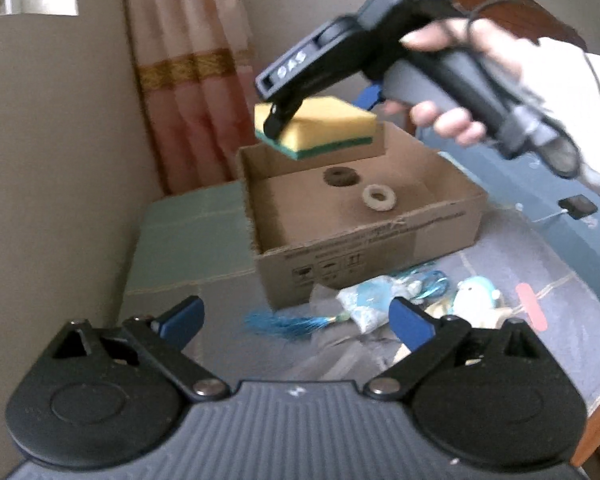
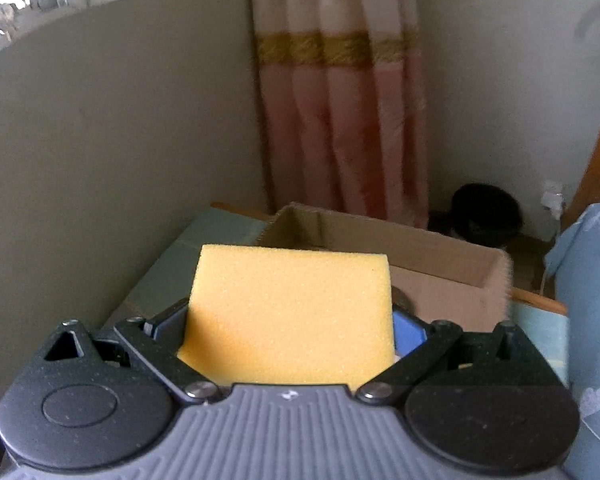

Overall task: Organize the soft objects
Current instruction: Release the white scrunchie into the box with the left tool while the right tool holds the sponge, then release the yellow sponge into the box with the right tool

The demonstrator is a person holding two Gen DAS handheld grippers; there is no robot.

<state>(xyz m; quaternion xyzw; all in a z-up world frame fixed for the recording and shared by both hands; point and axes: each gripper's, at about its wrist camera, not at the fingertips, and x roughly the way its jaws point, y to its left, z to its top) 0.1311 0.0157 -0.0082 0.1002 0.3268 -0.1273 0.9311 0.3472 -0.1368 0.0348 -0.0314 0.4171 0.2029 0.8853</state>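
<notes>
A yellow sponge with a green scrub layer hangs above the open cardboard box, with my right gripper shut on it. In the right wrist view the sponge fills the gap between the right gripper's blue pads, in front of the box. Inside the box lie a dark foam ring and a pale foam ring. My left gripper stands open and holds nothing, low over the table before the box. Just beyond it lie a blue feathery tassel, a pale blue pouch and a small white plush toy.
The table carries a grey-blue cloth and a green mat beside the wall on the left. A pink curtain hangs behind the box. A light blue fabric item stands at the right. A person's hand holds the right gripper.
</notes>
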